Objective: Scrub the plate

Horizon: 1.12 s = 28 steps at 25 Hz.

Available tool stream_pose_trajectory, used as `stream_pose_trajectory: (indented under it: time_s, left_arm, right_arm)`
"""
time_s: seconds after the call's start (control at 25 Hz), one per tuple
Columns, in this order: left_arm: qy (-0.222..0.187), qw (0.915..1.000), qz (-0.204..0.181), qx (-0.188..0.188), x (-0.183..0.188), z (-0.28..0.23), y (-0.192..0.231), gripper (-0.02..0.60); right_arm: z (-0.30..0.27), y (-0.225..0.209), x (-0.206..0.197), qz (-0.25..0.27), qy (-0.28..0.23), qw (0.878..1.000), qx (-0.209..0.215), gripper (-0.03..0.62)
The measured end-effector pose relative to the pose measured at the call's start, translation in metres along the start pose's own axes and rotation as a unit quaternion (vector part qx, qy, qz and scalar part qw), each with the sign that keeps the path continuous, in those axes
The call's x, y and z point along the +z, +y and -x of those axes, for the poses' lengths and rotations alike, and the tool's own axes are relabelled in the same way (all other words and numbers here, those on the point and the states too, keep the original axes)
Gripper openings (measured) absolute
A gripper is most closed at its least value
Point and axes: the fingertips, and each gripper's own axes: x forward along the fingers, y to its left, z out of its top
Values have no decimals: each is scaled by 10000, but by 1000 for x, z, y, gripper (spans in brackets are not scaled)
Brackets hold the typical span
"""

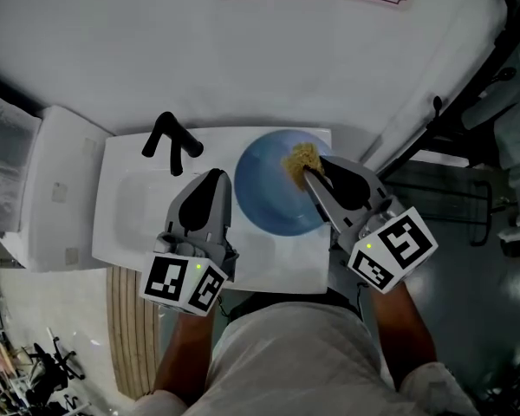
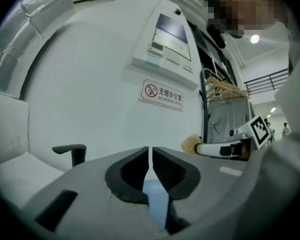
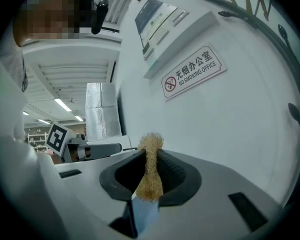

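Scrubbing should go best in firm circles: right claw (image 1: 312,174) clamps tan fibrous scrubber (image 1: 301,157) on round blue plate (image 1: 267,196), left claw (image 1: 219,180) pinches its rim.

My left gripper (image 1: 215,178) points forward. Its jaws are almost together and pinch the left edge of the plate (image 1: 264,202). My right gripper (image 1: 312,174) leans in toward the left and squeezes a scrubber (image 1: 302,157). My left arm (image 1: 180,354) and right arm (image 1: 409,323) are bare and reach out ahead.
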Motion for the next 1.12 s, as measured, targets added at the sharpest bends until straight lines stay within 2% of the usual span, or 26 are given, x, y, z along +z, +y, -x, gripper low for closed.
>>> stream_pose_trajectory:
  time_s: [0.52, 1.12]
  left_arm:
    - [-623, 9939, -617, -665, 33, 26, -40, 17]
    - [-920, 9882, -674, -1022, 42, 42, -49, 17]
  right_arm:
    - [20, 44, 29, 240, -806, 9956, 409, 61]
    - [26, 73, 33, 563, -1059, 9921, 357, 61]
